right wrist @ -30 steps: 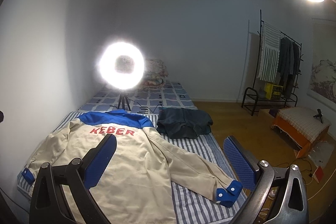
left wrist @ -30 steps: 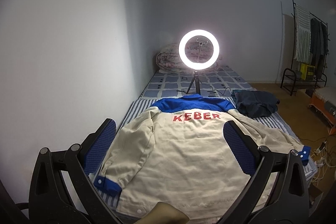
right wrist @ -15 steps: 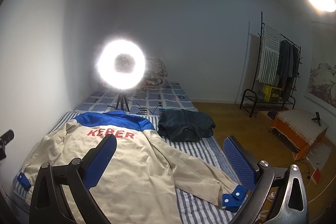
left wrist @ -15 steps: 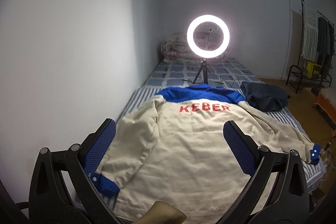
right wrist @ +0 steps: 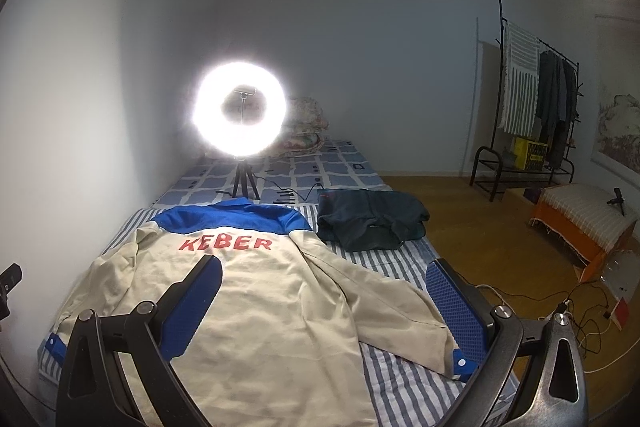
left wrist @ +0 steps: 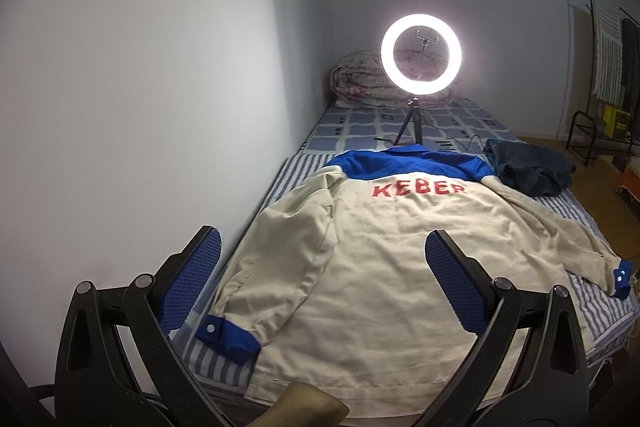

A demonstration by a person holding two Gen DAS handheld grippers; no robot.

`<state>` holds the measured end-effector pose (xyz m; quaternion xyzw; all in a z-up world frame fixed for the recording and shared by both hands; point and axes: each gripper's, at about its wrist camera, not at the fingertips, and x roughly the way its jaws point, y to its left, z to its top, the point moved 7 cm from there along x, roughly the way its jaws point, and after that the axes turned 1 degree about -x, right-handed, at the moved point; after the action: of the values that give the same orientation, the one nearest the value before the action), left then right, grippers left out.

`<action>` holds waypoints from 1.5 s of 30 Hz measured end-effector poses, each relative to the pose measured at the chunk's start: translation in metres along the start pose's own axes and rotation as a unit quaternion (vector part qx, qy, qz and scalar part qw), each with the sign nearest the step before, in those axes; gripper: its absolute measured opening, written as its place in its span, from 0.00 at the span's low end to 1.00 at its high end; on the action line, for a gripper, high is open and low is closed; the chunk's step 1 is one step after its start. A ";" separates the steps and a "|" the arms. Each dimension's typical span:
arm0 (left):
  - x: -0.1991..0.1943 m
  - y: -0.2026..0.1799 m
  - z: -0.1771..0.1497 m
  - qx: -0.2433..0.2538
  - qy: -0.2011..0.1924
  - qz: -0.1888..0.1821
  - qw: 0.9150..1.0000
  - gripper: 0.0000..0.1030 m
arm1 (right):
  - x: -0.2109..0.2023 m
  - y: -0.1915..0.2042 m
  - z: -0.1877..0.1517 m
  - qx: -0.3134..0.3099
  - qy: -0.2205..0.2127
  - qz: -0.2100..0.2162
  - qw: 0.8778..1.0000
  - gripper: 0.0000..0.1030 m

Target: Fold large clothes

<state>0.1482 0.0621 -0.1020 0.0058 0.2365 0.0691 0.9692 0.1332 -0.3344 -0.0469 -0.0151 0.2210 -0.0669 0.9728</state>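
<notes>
Jacket (left wrist: 384, 259), beige with blue yoke and red "KEBER" lettering, lies back-up, spread flat on striped bed sheet (left wrist: 576, 211). Left gripper (left wrist: 320, 283) above hem, fingers wide apart, empty.

Right wrist view: right gripper (right wrist: 324, 299) over jacket's right sleeve, fingers apart, empty. Dark folded garment (right wrist: 370, 223) beside collar. Ring light (right wrist: 240, 115) behind.

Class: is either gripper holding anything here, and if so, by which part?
Nothing is held. The left gripper and right gripper are both open above the jacket.

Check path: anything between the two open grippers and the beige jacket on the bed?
Nothing visible. Left gripper and right gripper hang open above the jacket, spread flat. Dark folded garment lies beside its shoulder.
</notes>
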 end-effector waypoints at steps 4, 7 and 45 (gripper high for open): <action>0.000 0.002 0.000 -0.001 0.000 0.000 1.000 1.00 | -0.001 0.010 0.000 -0.013 -0.003 0.004 1.000 1.00; 0.001 0.006 0.000 -0.003 0.001 0.001 1.000 1.00 | -0.002 0.020 0.002 -0.019 -0.005 0.009 1.000 1.00; 0.016 0.071 -0.110 -0.068 0.110 -0.014 0.992 0.79 | 0.069 0.181 -0.026 -0.071 0.078 0.255 0.961 0.56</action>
<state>0.1027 0.1319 -0.2036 -0.0704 0.3360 0.0720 0.9364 0.2053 -0.1647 -0.1108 -0.0221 0.2970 0.1988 0.9337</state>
